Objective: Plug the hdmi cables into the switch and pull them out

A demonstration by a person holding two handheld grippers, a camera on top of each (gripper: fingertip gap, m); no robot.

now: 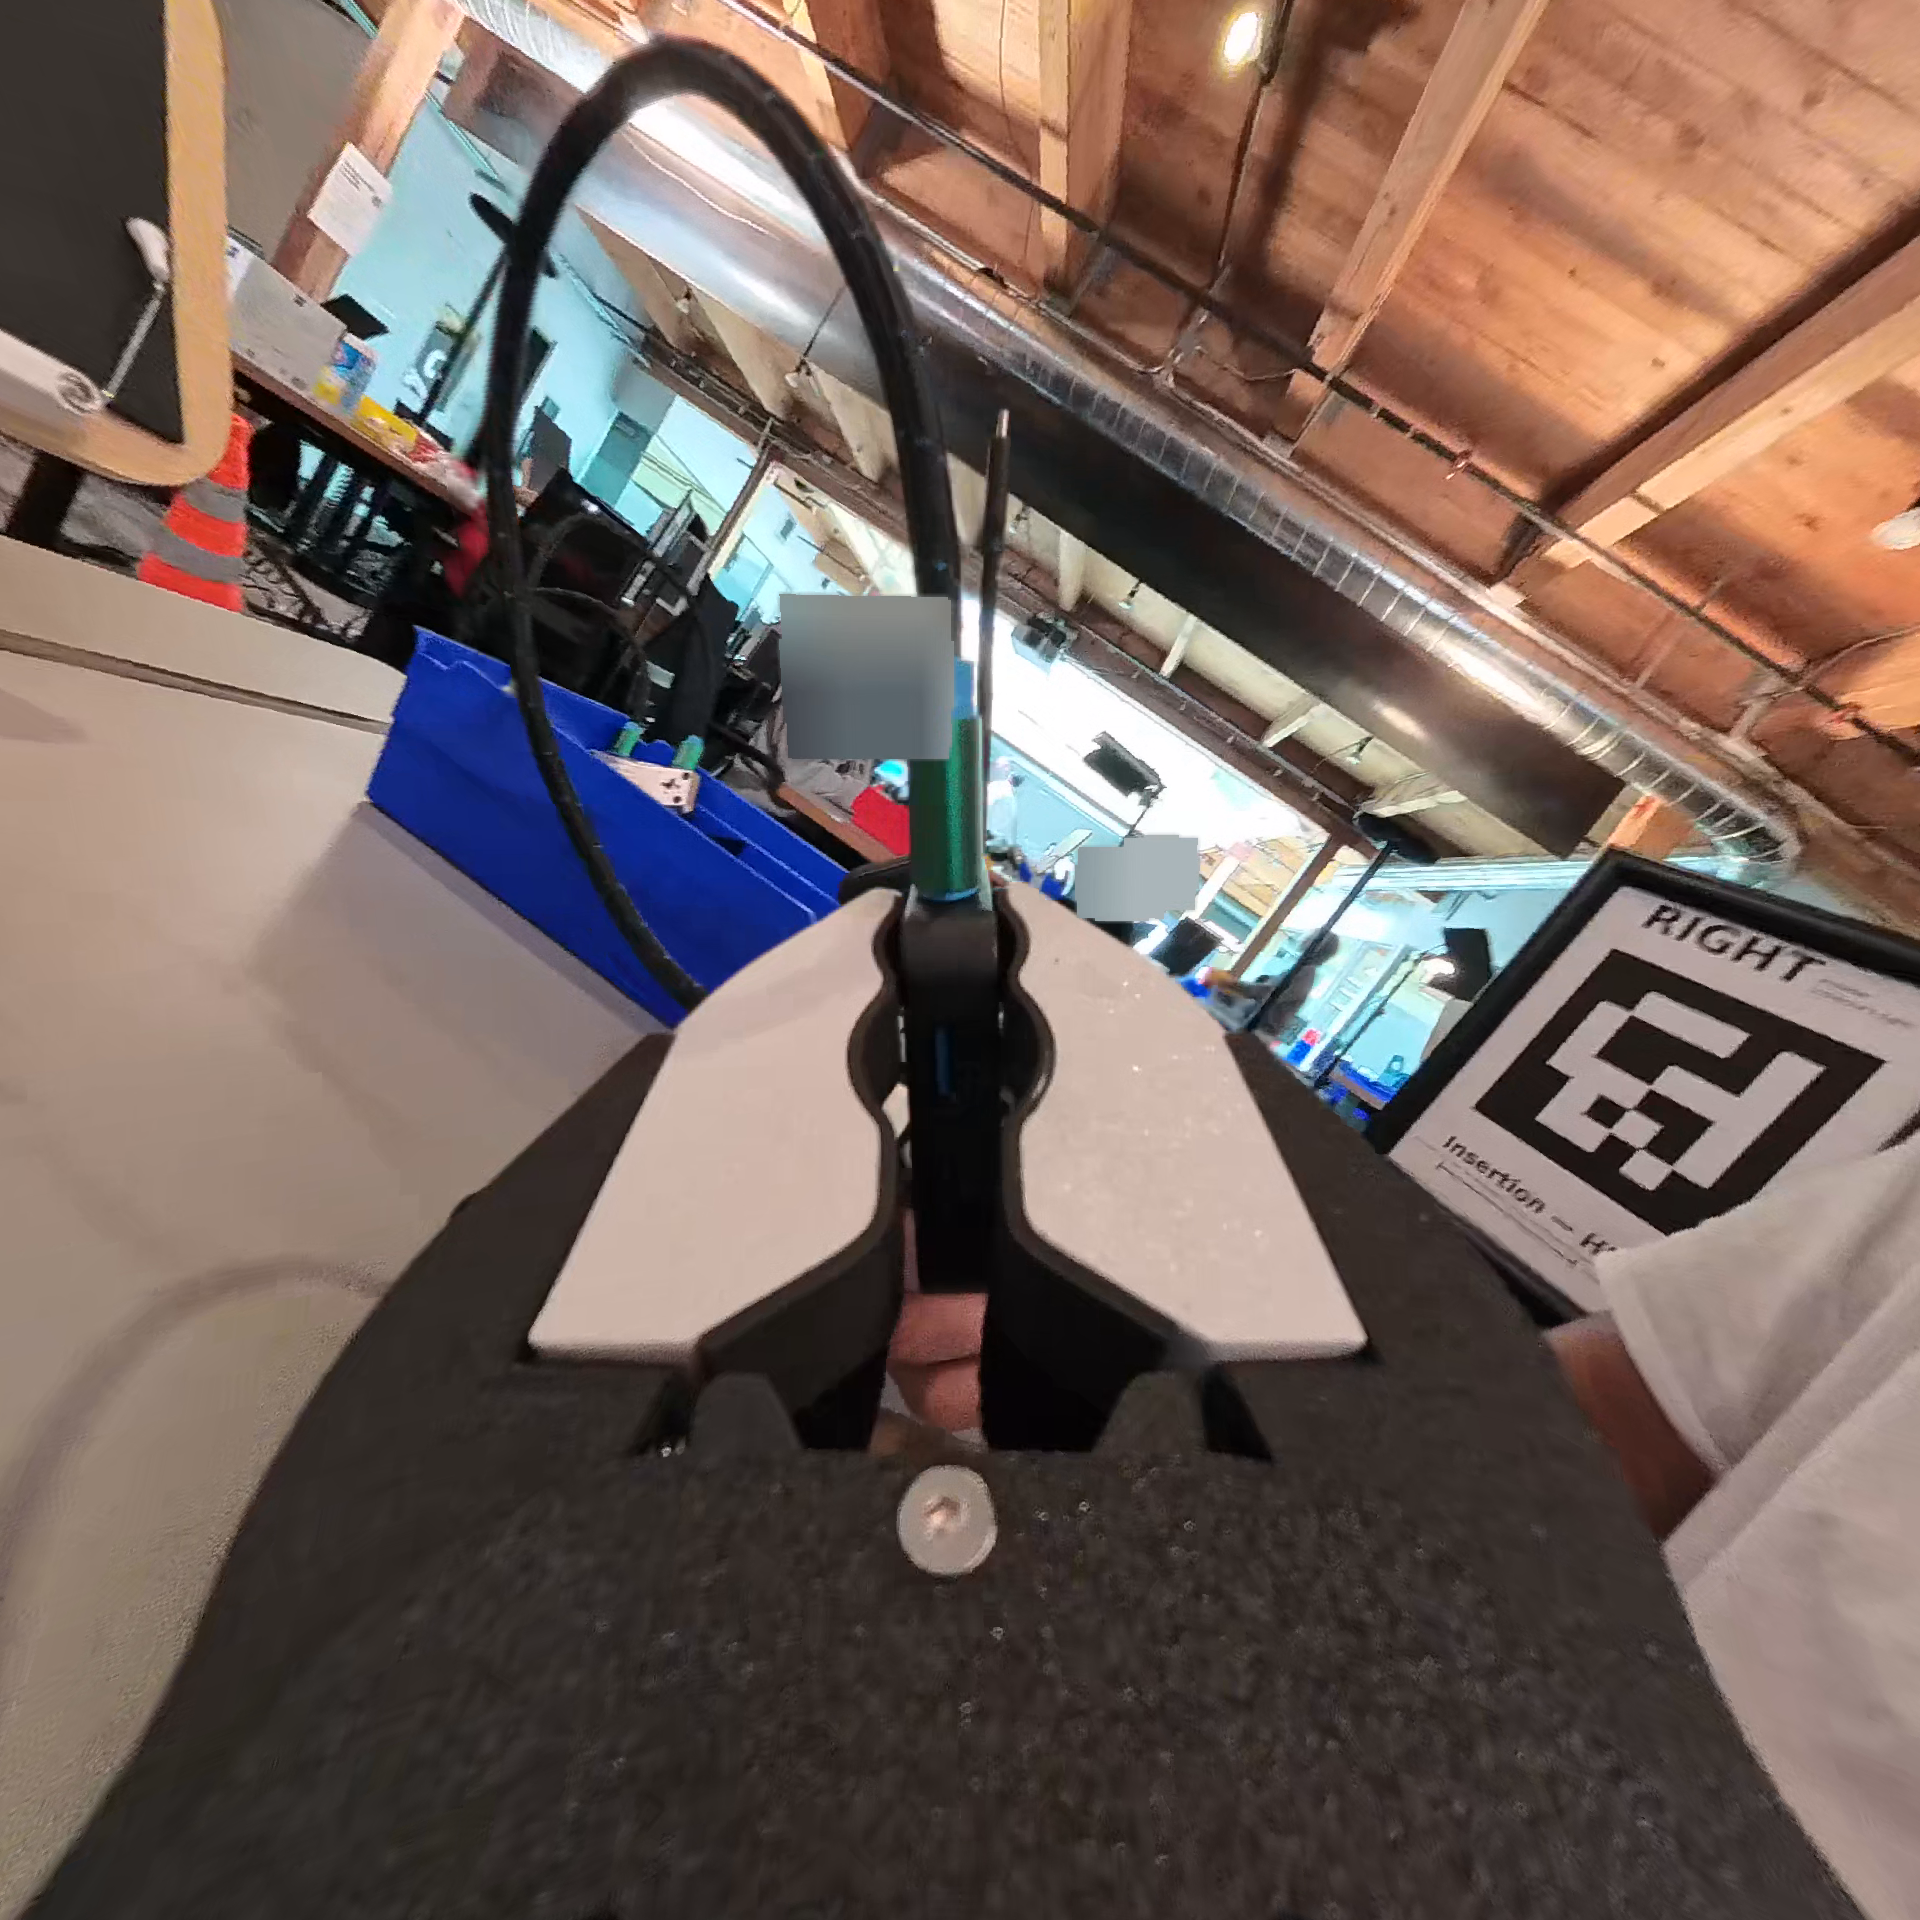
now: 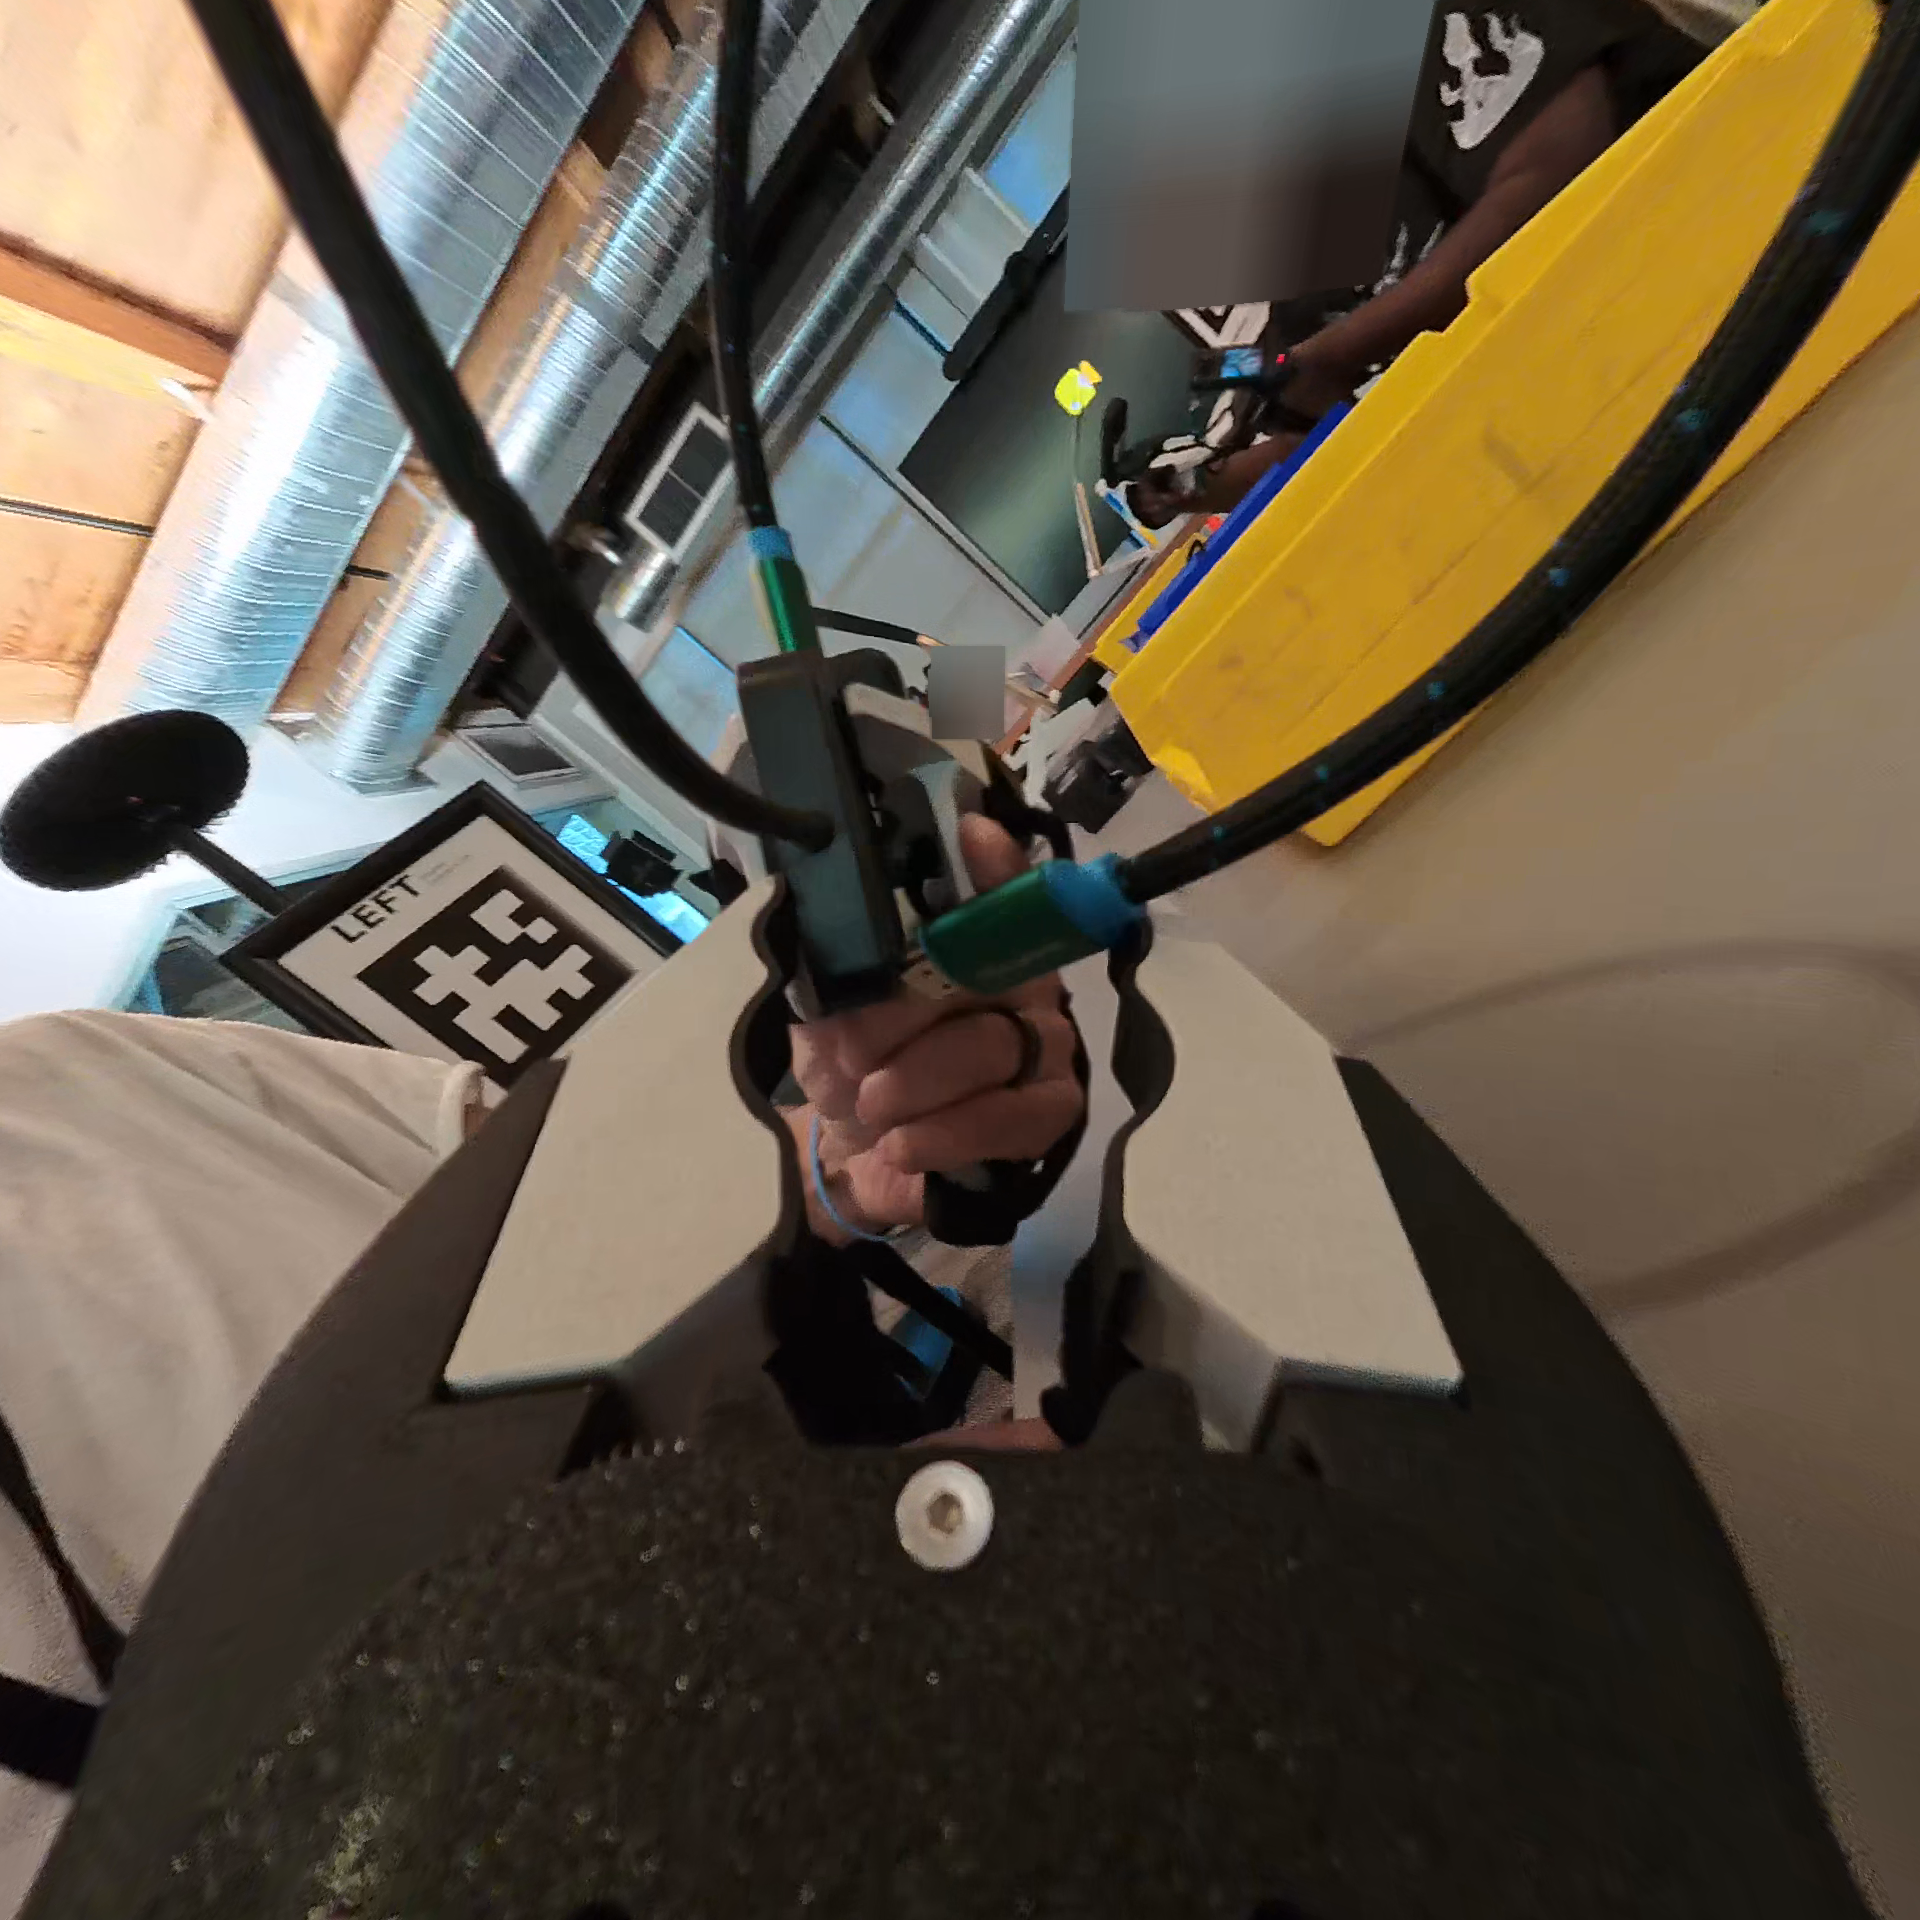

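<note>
My left gripper [image 1: 951,925] is shut on the thin black switch [image 1: 951,1122] and holds it edge-on, raised off the table. One green HDMI plug [image 1: 945,821] sits in the switch's far end, and its braided cable [image 1: 520,416] loops up and down to the left. In the right wrist view the switch [image 2: 831,831] stands just past my right gripper [image 2: 951,935], whose jaws stand wide apart. A second green plug [image 2: 1013,935] lies across that gap, its metal tip at the switch's side. Its cable [image 2: 1558,603] runs off right. A plain black cable [image 2: 468,447] enters the switch's other side.
A blue bin [image 1: 582,831] stands on the white table [image 1: 208,935] behind the left gripper. A yellow bin [image 2: 1455,468] is at the right. Framed marker signs [image 1: 1662,1070] [image 2: 468,966] stand close by. An orange cone [image 1: 208,520] and a person [image 2: 1507,156] are farther off. The gap from one gripper's tips to the other's is roughly 4 cm.
</note>
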